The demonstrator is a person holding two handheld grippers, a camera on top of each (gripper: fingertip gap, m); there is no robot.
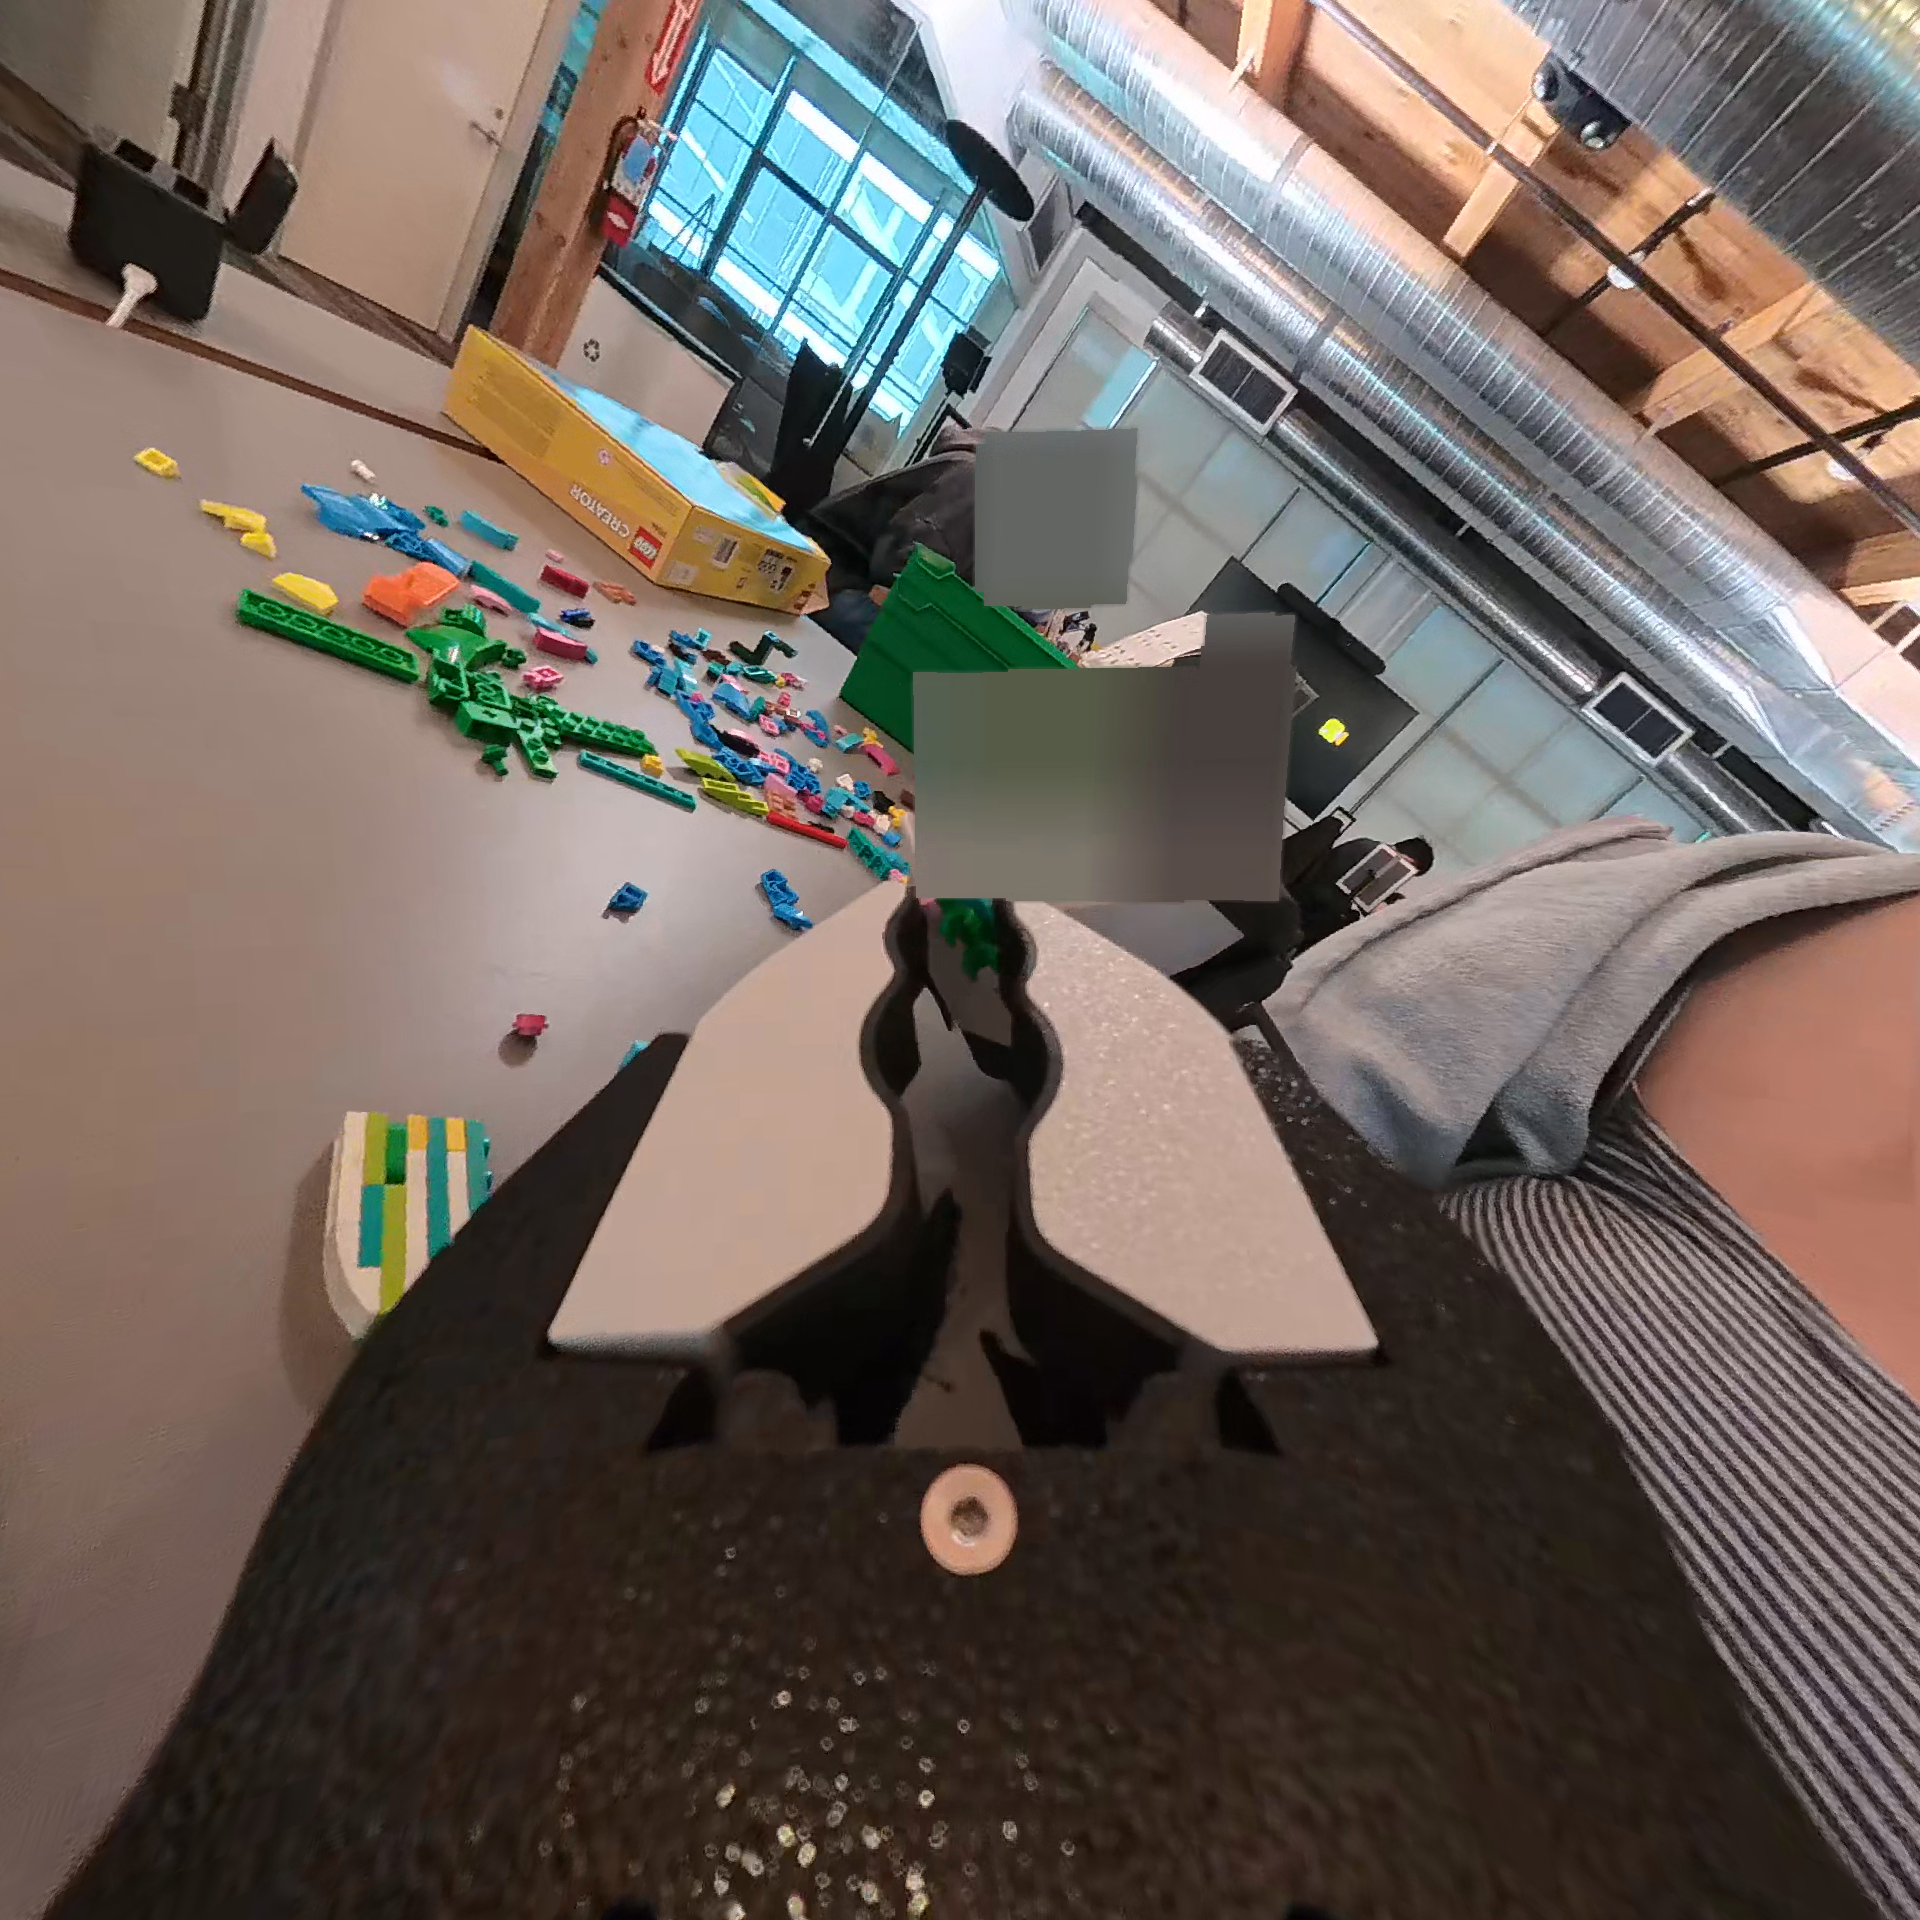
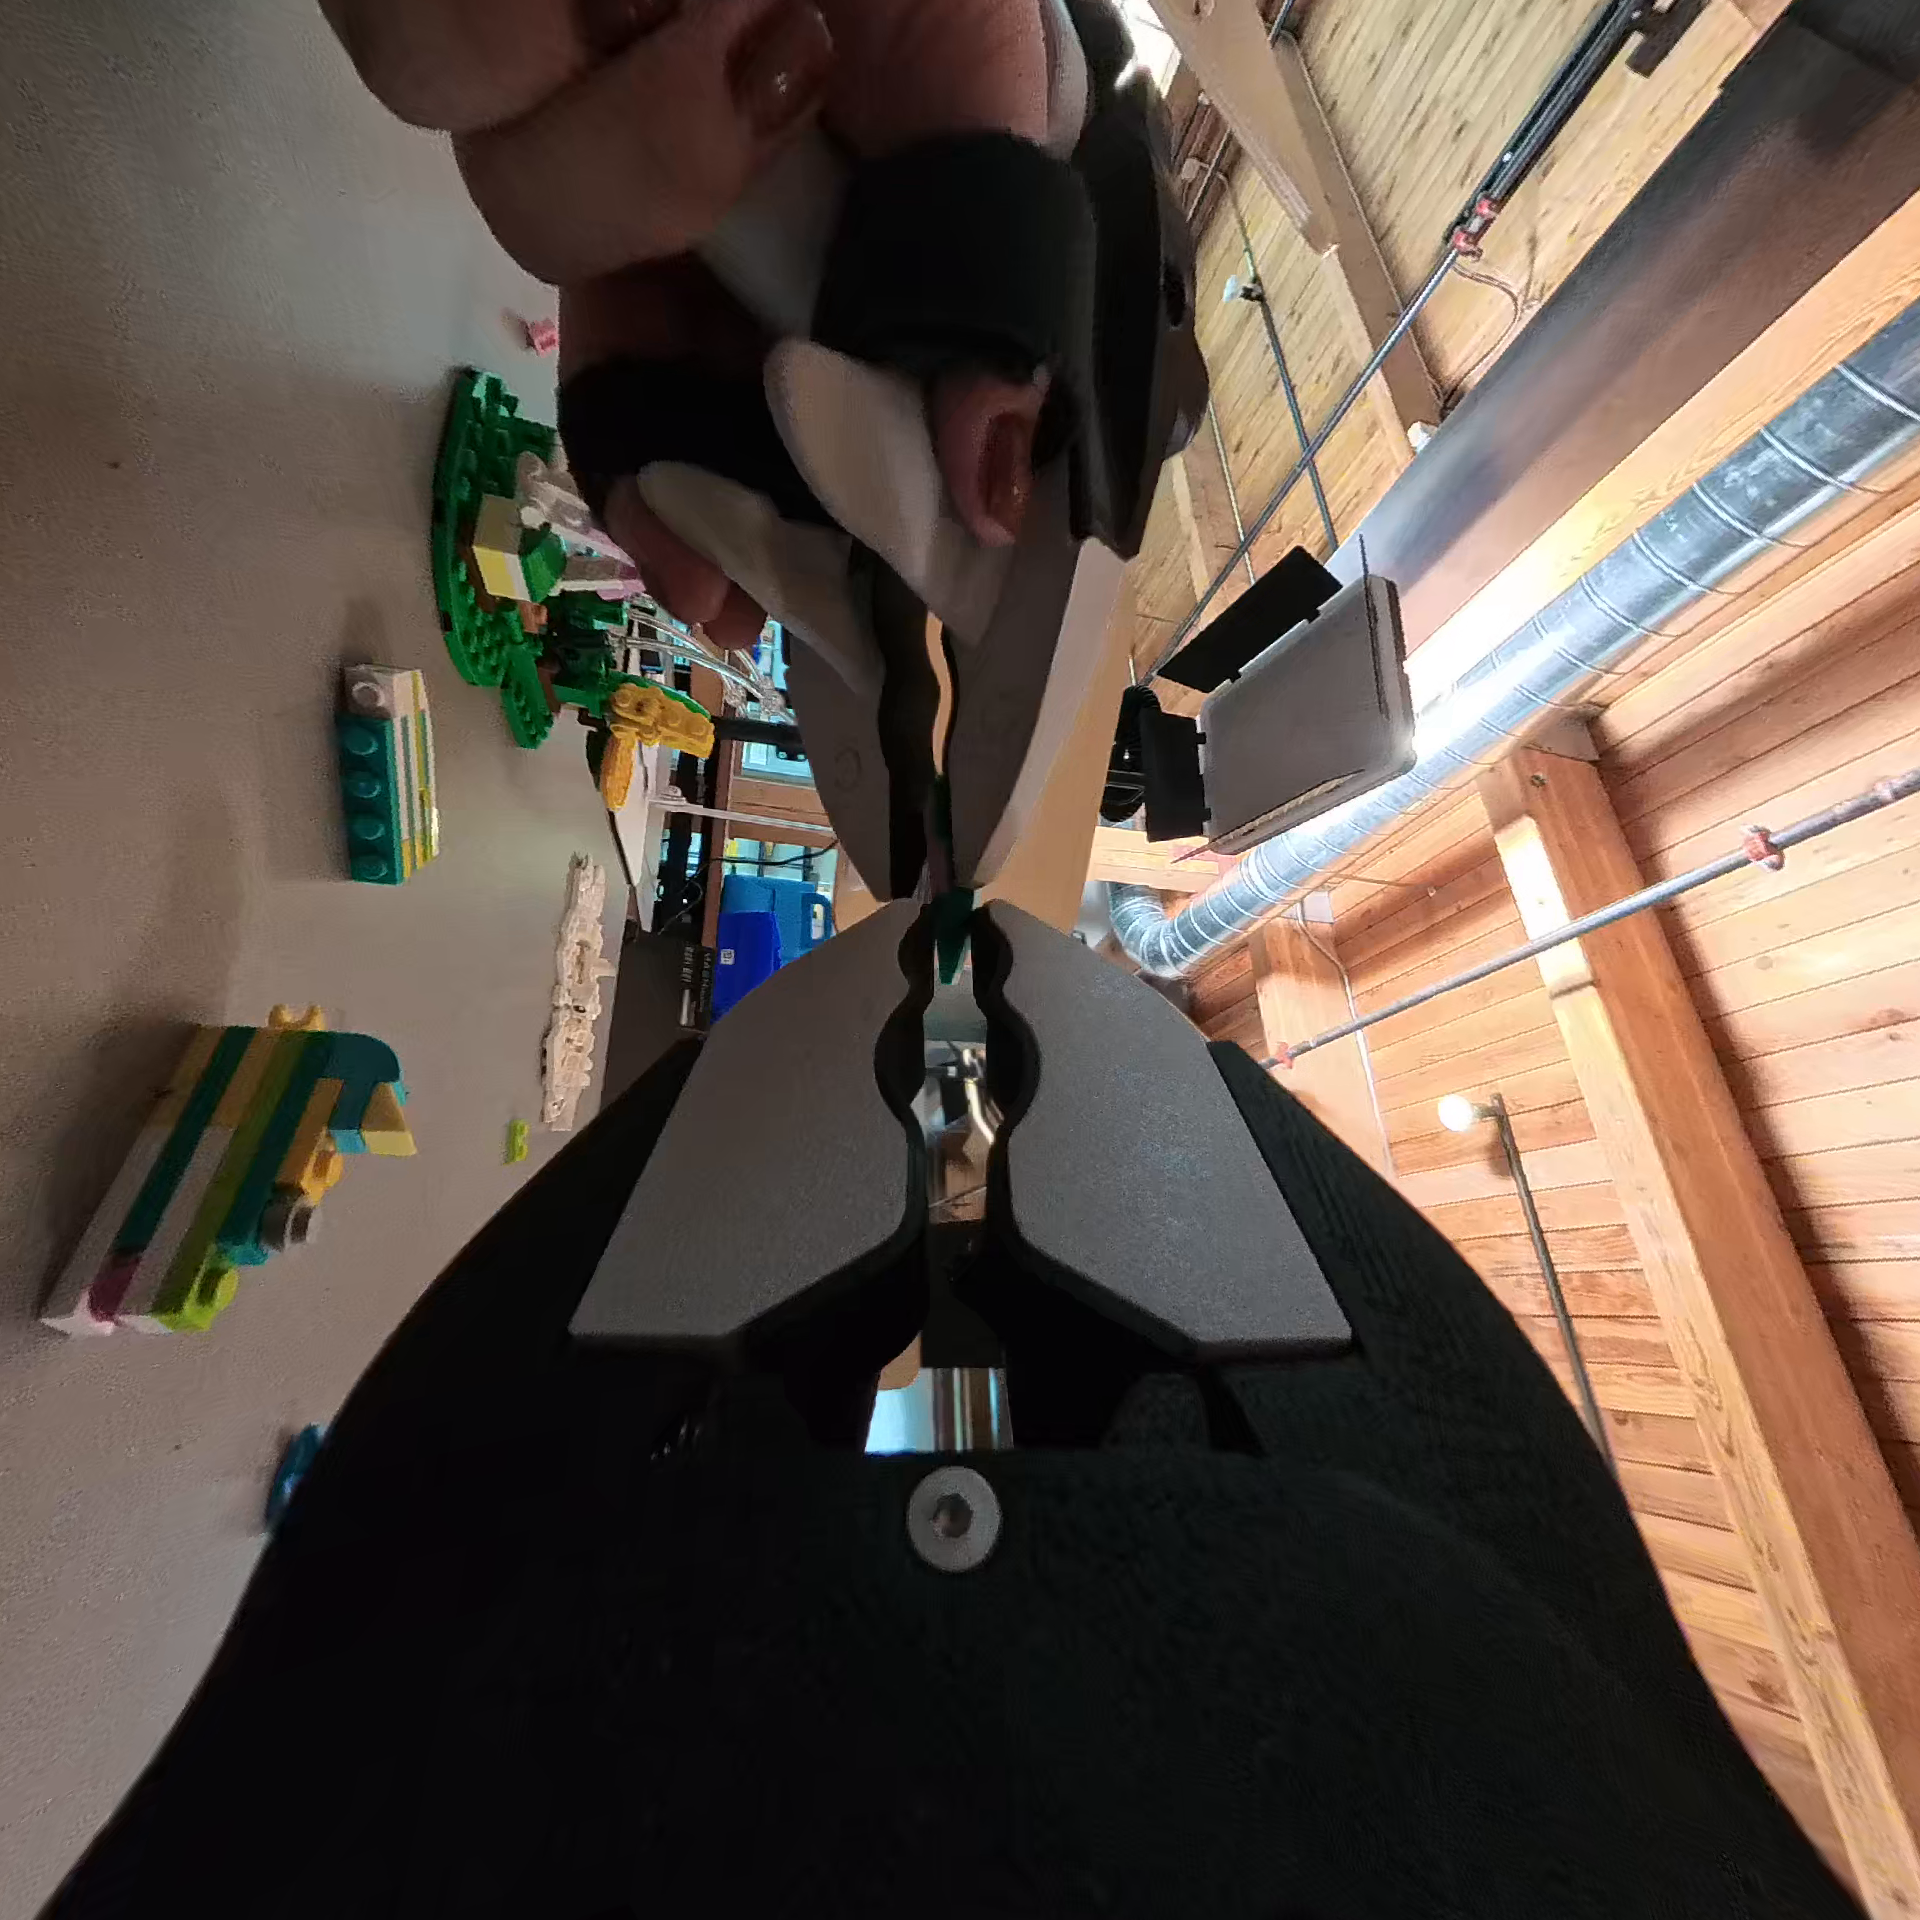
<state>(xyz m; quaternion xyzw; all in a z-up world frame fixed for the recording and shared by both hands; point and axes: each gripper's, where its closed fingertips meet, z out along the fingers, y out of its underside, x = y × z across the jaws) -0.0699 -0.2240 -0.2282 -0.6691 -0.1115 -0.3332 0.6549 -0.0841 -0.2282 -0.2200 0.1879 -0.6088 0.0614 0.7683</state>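
In the right wrist view my right gripper [image 2: 951, 920] is shut on a small dark green brick piece [image 2: 950, 940], held up in the air well above the table. My left gripper [image 2: 935, 831] meets it tip to tip from the opposite side, with its fingers closed on the far end of the same green piece. In the left wrist view the green piece [image 1: 971, 935] sits between my left gripper's [image 1: 964, 920] fingertips. The right gripper is hidden there behind a blurred patch. A person's hand [image 2: 675, 135] holds the left gripper.
Many loose coloured bricks [image 1: 717, 727] lie on the grey table [image 1: 260, 935], with a yellow box [image 1: 623, 488] and a green bin [image 1: 925, 644] behind. Nearby are a striped block [image 1: 410, 1195], a green plate build [image 2: 488, 530], a teal block [image 2: 384, 774] and a striped build [image 2: 229, 1174]. Both grippers' tips are close together, under 4 cm apart.
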